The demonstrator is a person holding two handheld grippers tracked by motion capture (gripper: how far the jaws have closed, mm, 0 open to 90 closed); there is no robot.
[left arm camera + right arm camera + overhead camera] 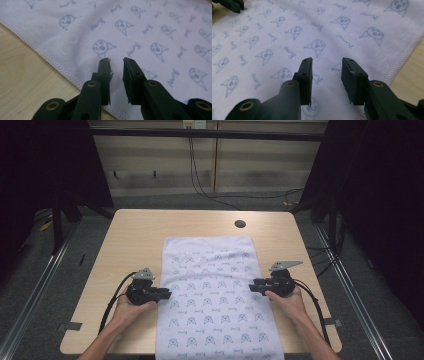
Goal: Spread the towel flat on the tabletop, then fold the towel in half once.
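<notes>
Lying flat down the middle of the wooden table (130, 235), the printed white towel (212, 295) overhangs its near edge. Left gripper (164, 294) and right gripper (254, 285) flank its side hems, jaws spread and empty, seemingly poised to pinch both edges.

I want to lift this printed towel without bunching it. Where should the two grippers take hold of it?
Take the towel by its stitched long edges, the left gripper from the left side and the right gripper from the right. It lies flat, so only the hems offer the open fingers something to slide under and pinch.
</notes>
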